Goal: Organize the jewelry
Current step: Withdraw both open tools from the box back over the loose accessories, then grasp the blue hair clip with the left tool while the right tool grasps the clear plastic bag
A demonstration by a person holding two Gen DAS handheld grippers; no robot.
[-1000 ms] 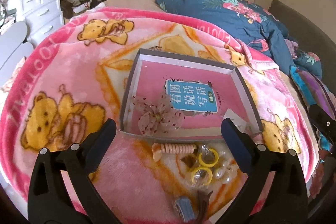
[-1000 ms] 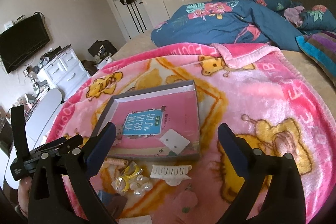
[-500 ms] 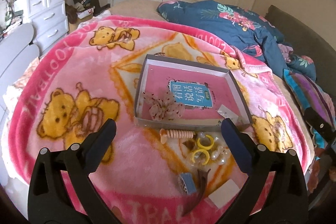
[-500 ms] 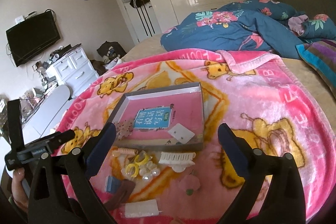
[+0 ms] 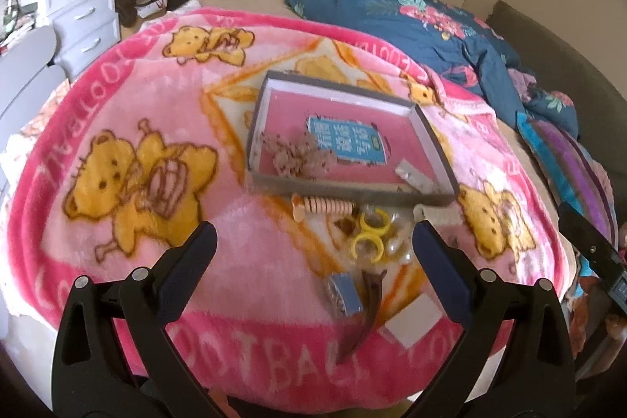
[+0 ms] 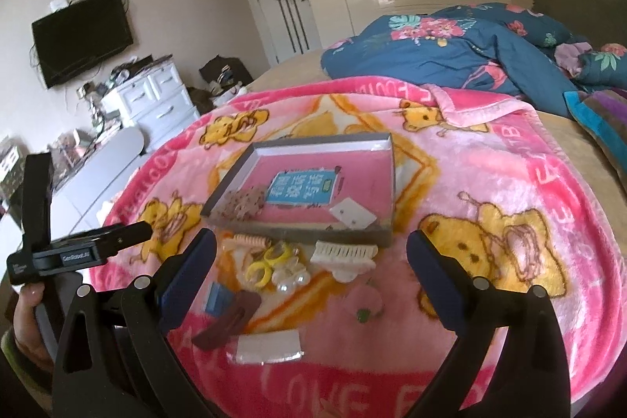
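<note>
Both tools have drawn back from the bed over the last second, so more of the blanket (image 5: pixel 156 104) shows; nothing is picked up yet. The left tool (image 5: pixel 313 241) and right tool (image 6: pixel 311 245) are spread and empty, hovering above the loose hair accessories (image 6: pixel 274 261), which lie just before the gray tray (image 6: pixel 388 159).

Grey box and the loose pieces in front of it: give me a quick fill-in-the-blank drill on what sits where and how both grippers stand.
1. The beige beaded flower piece lies ____ the grey box.
2. The two yellow rings lie on the ____, outside the box.
3. The left gripper and right gripper both have jaws ____ and hold nothing.
4. The white toothed clip lies just in front of the box's ____ wall.

Missing words: inside; blanket; open; near
</note>
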